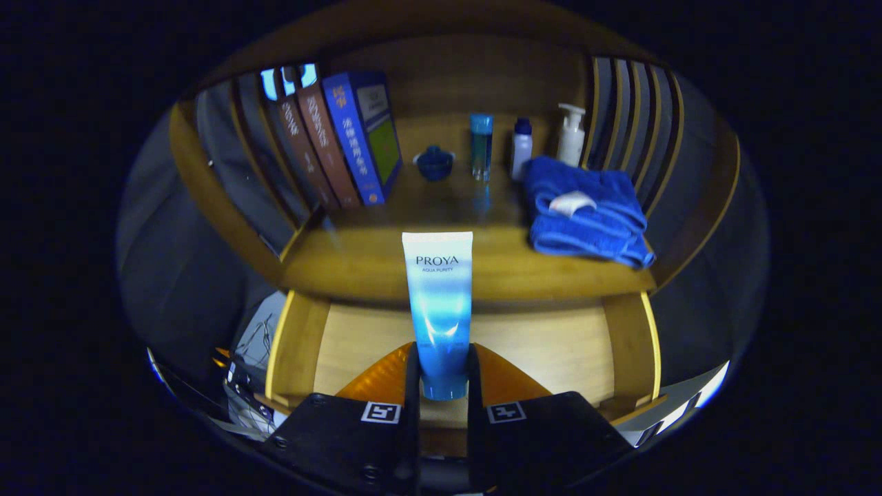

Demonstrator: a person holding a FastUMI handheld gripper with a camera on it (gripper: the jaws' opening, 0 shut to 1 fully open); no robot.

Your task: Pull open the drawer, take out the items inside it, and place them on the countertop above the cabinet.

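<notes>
Gripping 1 blue-and-white cosmetic tube (439, 303), my gripper (441, 375) has both fingers pressed on its lower end, above the open wooden drawer (358, 331), whose visible floor is bare. On the countertop (372, 262) I count 3 books (337, 138), 3 bottles (521, 147), 1 small blue bowl (435, 164) and 1 folded blue towel (586, 210).

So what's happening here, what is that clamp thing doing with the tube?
A person is working a hand-held gripper, and its two fingers are shut on a blue-and-white tube, held upright over the open drawer. Beyond it is the countertop, where the tube is meant to go. Already there: a folded blue towel, some books, a small blue bowl and three bottles.
</notes>
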